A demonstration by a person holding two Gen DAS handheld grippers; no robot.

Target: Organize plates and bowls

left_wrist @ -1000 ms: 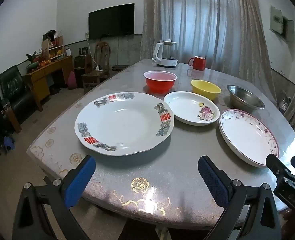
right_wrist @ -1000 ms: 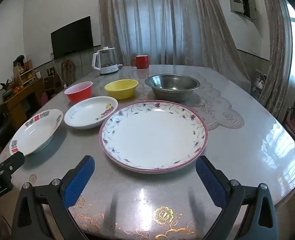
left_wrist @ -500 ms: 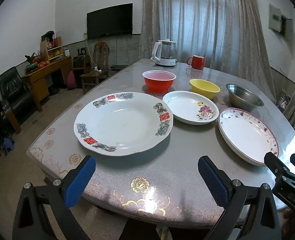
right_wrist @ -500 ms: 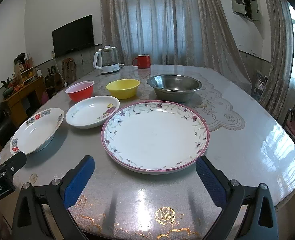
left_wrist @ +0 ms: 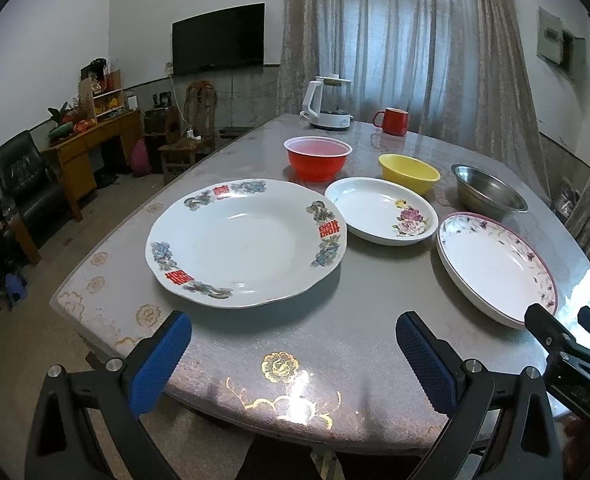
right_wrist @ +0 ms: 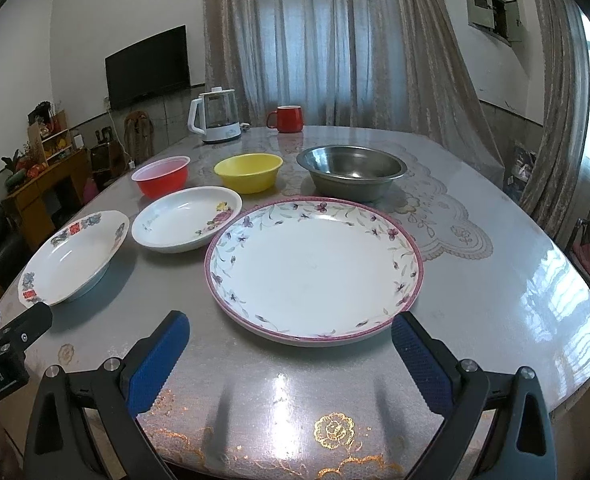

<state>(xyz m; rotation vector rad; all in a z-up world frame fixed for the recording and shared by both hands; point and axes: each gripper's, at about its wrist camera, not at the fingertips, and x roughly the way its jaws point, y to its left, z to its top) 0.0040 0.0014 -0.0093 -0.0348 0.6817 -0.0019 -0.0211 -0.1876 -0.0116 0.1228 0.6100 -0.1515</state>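
On the table, a large white plate with red and blue marks (left_wrist: 243,240) lies at the left, a small white flower plate (left_wrist: 379,210) in the middle, and a large pink-rimmed plate (right_wrist: 313,268) at the right. Behind them stand a red bowl (left_wrist: 317,158), a yellow bowl (left_wrist: 409,172) and a steel bowl (right_wrist: 351,170). My left gripper (left_wrist: 293,350) is open and empty, near the table's front edge before the marked plate. My right gripper (right_wrist: 289,350) is open and empty, just before the pink-rimmed plate.
A white kettle (right_wrist: 215,120) and a red mug (right_wrist: 287,119) stand at the table's far edge. A lace mat (right_wrist: 443,220) lies at the right. Chairs, a wooden desk (left_wrist: 87,152) and a wall television are to the left of the table.
Both grippers have shifted slightly, so the plates sit a little differently in view. Nothing on the table has moved and both grippers stay open.
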